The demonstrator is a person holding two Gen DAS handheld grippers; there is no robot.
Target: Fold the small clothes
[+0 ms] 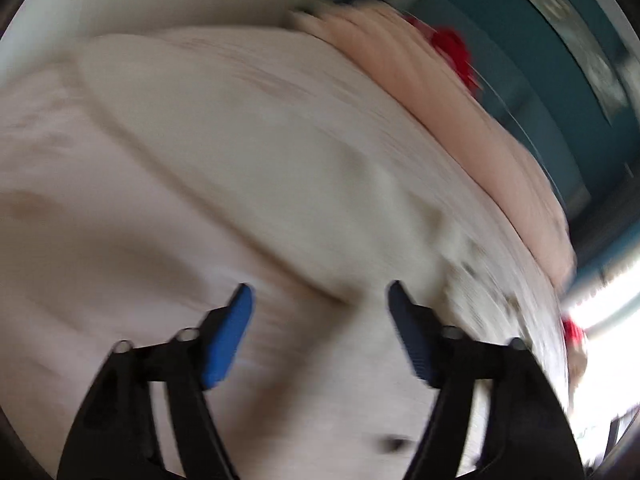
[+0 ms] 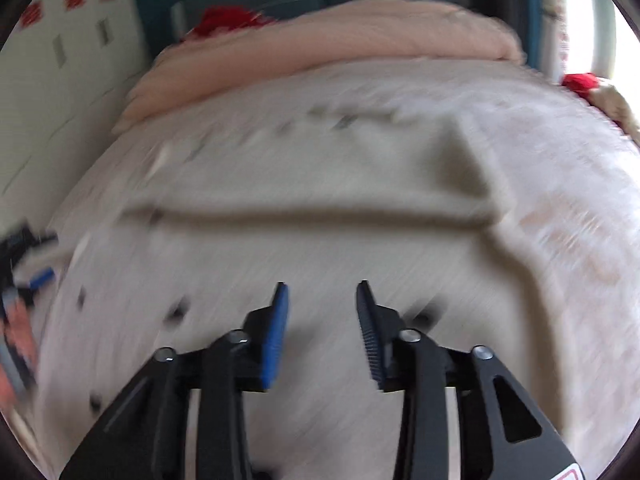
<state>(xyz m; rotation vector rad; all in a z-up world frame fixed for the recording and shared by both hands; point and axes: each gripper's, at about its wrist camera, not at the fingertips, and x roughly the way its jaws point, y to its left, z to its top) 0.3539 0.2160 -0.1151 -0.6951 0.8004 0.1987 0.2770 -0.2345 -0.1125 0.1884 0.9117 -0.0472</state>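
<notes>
left gripper [image 1: 320, 300] angled down over pale cloth [image 1: 240, 160], jaws wide, nothing held, right gripper [image 2: 322, 294] tilted down too, jaws partly apart, empty, all pretty blurry

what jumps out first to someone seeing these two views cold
The blue-padded left gripper and right gripper fill the foreground, both open and empty. Beyond them a pale cream garment lies on the bed, with a rolled peach blanket at the far edge and something red behind it.
</notes>
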